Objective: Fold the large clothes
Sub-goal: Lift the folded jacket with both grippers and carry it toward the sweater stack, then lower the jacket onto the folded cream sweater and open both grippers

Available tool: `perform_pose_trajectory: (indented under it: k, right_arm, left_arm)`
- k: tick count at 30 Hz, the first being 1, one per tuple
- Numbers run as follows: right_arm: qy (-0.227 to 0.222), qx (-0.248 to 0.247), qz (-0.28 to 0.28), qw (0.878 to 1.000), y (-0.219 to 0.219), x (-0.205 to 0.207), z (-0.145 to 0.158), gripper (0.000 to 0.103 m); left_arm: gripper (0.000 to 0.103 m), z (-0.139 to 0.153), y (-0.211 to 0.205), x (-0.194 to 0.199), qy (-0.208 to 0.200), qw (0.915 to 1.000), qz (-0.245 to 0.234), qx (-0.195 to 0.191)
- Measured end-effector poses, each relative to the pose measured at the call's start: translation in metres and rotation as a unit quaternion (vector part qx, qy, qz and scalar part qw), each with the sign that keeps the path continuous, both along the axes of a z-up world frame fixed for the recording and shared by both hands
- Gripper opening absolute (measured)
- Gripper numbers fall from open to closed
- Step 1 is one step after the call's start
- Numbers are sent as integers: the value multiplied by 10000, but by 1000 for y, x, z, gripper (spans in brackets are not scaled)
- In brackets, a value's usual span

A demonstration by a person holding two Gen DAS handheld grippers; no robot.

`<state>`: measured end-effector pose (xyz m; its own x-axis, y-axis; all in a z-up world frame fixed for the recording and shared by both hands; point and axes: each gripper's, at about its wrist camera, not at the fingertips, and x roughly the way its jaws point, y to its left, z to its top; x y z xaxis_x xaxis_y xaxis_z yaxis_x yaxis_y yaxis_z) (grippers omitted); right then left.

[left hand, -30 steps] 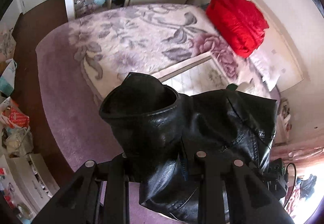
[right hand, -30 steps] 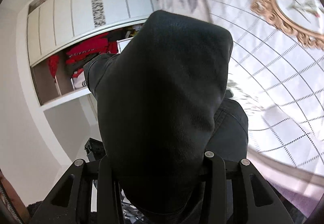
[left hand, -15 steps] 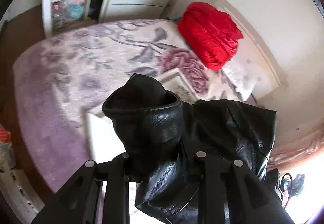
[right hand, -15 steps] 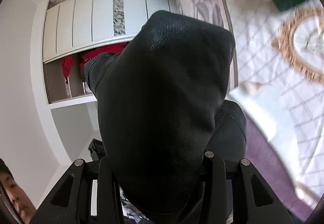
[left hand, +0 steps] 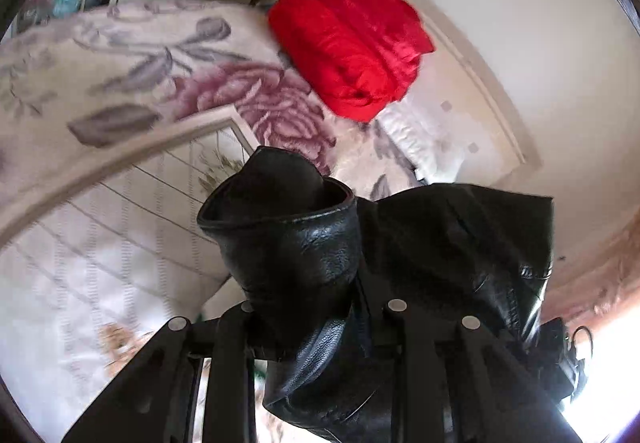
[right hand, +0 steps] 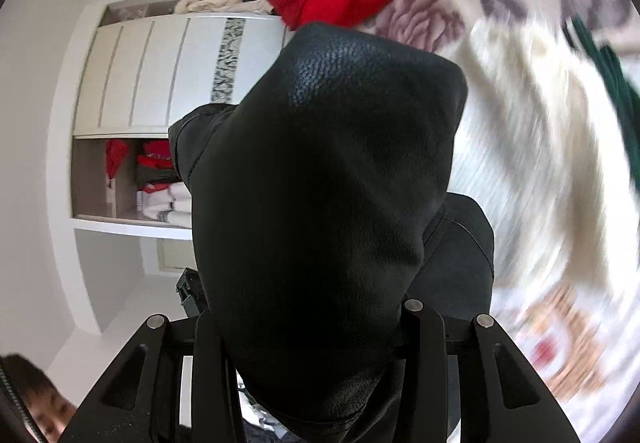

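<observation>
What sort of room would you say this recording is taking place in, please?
Most likely a bedroom: a bed with a floral bedspread, a white wardrobe with folded clothes on an open shelf, and a red garment piled by the wall.

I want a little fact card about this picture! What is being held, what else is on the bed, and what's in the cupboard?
held thing: black leather jacket, bunched up
left gripper: jaws shut on the jacket
right gripper: jaws shut on the jacket
on the bed: red garment, lying on the flowered bedspread
cupboard: white wardrobe with an open shelf of folded clothes
picture sharpness: bed is blurred in the right wrist view
</observation>
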<state>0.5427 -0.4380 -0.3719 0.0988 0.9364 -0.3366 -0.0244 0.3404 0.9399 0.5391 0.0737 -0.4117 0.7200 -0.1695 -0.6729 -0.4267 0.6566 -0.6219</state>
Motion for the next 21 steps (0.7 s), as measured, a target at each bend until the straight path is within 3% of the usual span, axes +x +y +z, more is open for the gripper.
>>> perform_pose_trajectory:
  k: [4, 7, 10, 15, 18, 21]
  right_arm:
    - [33, -184, 253, 9995, -13, 78, -54, 44]
    - [233, -100, -67, 9997, -39, 108, -93, 45]
    - [490, -281, -299, 9980, -56, 119, -114, 55]
    - [766, -412, -431, 9953, -59, 113, -124, 59]
    - [818, -404, -766, 9929, -54, 104, -119, 52]
    - [927, 3, -1042, 9902, -46, 91, -104, 45]
  left_arm:
    - [23, -66, -7, 51, 389, 9992, 1, -115]
    - [26, -91, -20, 71, 594, 9973, -423, -104]
    - [29, -88, -35, 71, 659, 9941, -837, 218]
    - [29, -81, -41, 72, 945, 9907, -905, 375]
    - [24, -66, -41, 73, 875, 9912, -877, 465]
    - [23, -37, -40, 73, 608, 9907, -889, 833]
